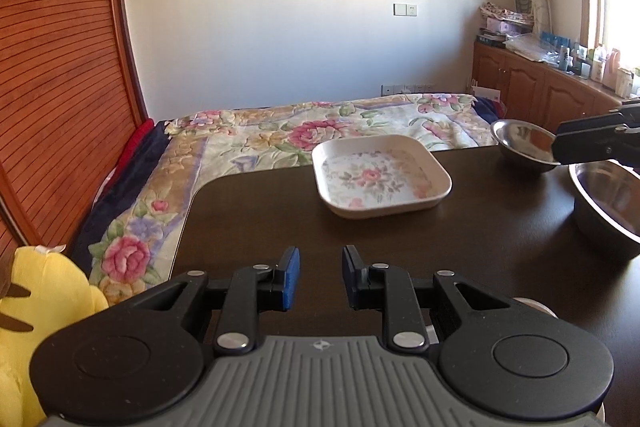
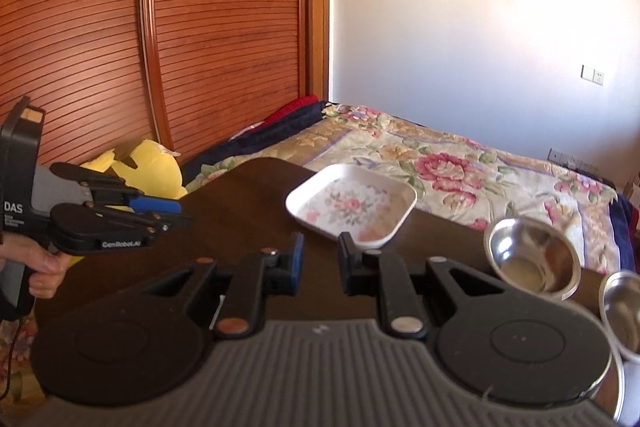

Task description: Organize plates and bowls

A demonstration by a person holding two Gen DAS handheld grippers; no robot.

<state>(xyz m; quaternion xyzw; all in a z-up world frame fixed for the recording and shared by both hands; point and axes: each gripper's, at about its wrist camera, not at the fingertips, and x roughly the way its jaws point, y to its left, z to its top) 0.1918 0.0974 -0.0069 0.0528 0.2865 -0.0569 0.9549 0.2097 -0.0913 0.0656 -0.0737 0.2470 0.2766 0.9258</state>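
A square white dish with a flower pattern (image 1: 382, 175) (image 2: 352, 205) sits on the dark table (image 1: 280, 219) (image 2: 240, 203) near its far edge. A small steel bowl (image 1: 522, 143) (image 2: 532, 257) stands to its right. A larger steel bowl (image 1: 608, 207) (image 2: 624, 311) is nearer, at the right. My left gripper (image 1: 320, 277) (image 2: 176, 213) is open and empty, over the table short of the dish. My right gripper (image 2: 320, 263) (image 1: 560, 147) is open and empty, near the small bowl.
A bed with a floral quilt (image 1: 248, 135) (image 2: 460, 163) lies beyond the table. A yellow plush toy (image 1: 36, 291) (image 2: 148, 167) sits at the left by the wooden slatted wardrobe (image 1: 52, 67). Wooden cabinets with clutter (image 1: 552, 83) stand at the right under the window.
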